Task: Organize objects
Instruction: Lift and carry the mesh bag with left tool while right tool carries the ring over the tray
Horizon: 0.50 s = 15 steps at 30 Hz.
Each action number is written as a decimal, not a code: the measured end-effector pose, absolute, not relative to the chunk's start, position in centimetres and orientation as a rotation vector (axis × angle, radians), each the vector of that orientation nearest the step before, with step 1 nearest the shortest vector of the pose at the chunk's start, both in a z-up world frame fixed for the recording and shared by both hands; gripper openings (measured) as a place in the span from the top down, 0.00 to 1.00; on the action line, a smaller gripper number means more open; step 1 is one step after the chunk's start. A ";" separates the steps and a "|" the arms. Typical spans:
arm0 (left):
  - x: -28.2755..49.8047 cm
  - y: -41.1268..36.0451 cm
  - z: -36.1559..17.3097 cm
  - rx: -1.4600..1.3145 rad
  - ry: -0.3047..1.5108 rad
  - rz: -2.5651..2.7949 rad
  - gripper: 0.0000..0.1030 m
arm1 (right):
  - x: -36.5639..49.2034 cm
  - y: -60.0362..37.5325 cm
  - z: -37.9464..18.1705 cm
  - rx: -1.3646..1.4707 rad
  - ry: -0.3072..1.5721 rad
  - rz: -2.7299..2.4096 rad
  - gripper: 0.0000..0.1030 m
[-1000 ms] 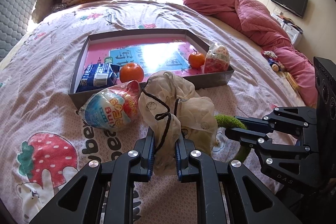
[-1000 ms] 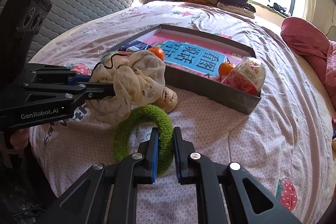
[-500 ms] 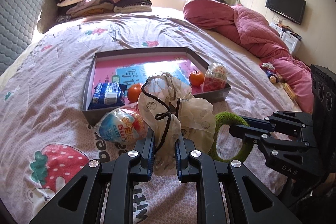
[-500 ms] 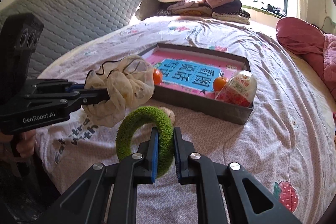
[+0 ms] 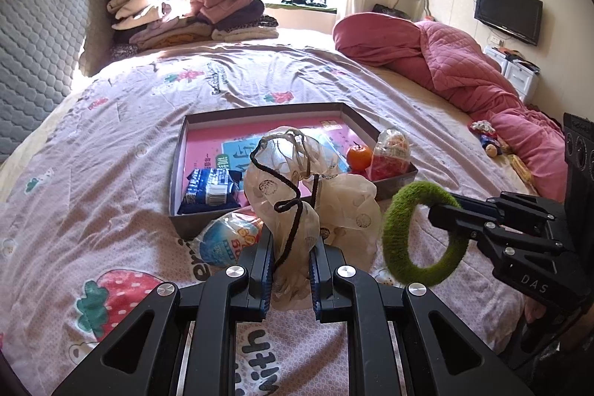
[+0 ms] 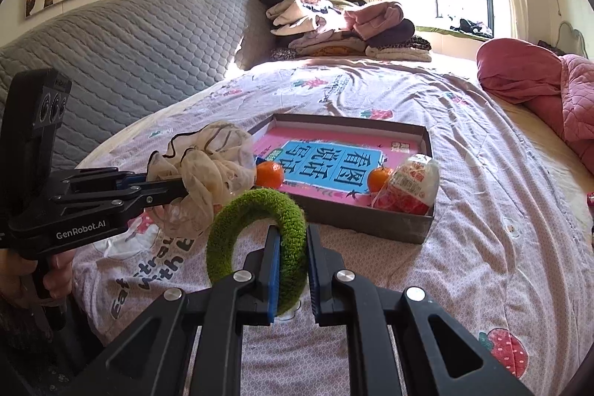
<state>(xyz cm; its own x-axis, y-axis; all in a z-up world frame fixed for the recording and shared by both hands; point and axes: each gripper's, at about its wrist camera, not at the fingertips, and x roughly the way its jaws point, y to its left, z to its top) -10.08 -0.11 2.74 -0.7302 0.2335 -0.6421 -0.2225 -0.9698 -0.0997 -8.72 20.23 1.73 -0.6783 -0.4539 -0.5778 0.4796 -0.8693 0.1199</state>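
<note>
My left gripper (image 5: 291,270) is shut on a cream sheer scrunchie with a black cord (image 5: 297,188) and holds it above the bed; it also shows in the right wrist view (image 6: 208,169). My right gripper (image 6: 291,270) is shut on a green fuzzy ring scrunchie (image 6: 256,240), seen at the right in the left wrist view (image 5: 415,232). Ahead lies a grey box tray (image 5: 178,180) with a pink and blue book inside, a blue snack pack (image 5: 209,188), two oranges (image 6: 269,173) (image 5: 358,156) and a red-white packet (image 6: 408,188).
A blue and white egg-shaped packet (image 5: 226,240) lies on the bedsheet just before the tray. Folded clothes (image 5: 185,13) are stacked at the bed's far end. A pink quilt (image 5: 445,69) lies on the right. A grey padded headboard (image 6: 111,43) stands on the left.
Both grippers have risen and pulled back from the bed with their scrunchies, so the tray looks smaller and farther. The green ring is lifted off the sheet.
</note>
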 end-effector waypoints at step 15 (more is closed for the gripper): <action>-10.0 -0.8 3.9 -0.960 -0.016 2.753 0.84 | -8.9 20.1 3.3 0.767 0.025 -2.527 0.87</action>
<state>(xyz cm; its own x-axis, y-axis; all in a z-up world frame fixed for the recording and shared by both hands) -10.03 -0.77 3.94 -0.7603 0.2153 -0.6129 -0.2082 -0.9745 -0.0841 -8.92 20.08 3.31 -0.7190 -0.4543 -0.5259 0.4644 -0.8771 0.1227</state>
